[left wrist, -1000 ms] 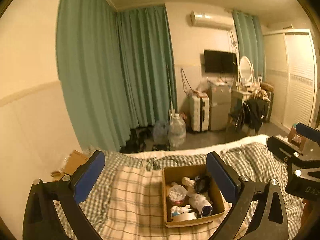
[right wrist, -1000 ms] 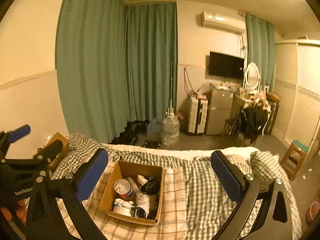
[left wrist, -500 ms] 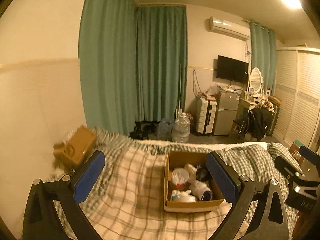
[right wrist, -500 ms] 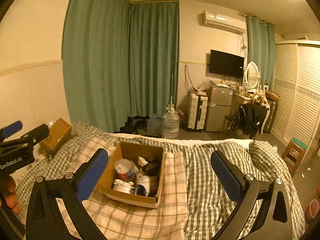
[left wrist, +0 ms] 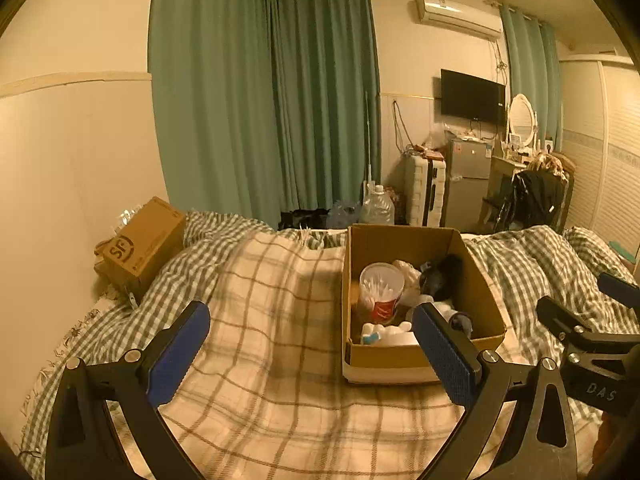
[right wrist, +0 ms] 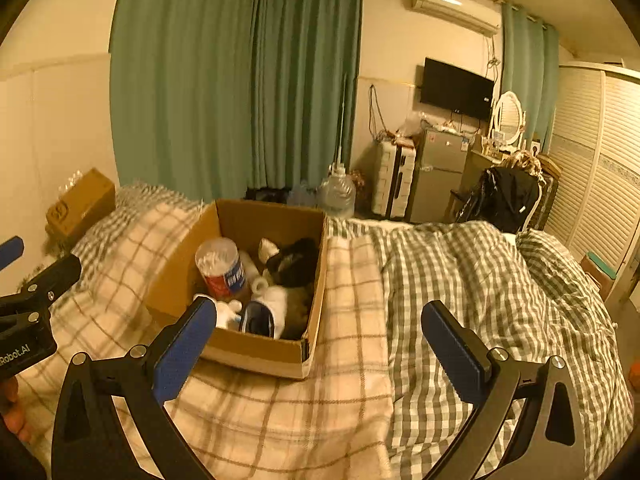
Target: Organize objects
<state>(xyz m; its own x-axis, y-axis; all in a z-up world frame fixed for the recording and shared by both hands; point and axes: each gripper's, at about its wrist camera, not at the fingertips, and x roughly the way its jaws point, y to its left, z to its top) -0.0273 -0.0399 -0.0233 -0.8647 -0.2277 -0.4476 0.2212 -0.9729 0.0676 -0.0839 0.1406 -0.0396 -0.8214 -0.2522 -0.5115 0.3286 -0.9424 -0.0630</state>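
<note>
An open cardboard box sits on a beige plaid blanket on the bed. Inside it stand a tub of cotton swabs, a black pouch, white bottles and small items. My left gripper hovers open above the blanket, its right finger in front of the box's near right corner. Lower right of the box, my right gripper is open and empty, its left finger at the box's front edge.
A closed brown parcel box lies at the bed's far left by the wall. A green checked duvet covers the bed's right side. Beyond are green curtains, a water jug, a suitcase, a small fridge and a dressing table.
Both grippers have come nearer to the bed and tilted down, so the cardboard box now looms larger. Both stay open.
</note>
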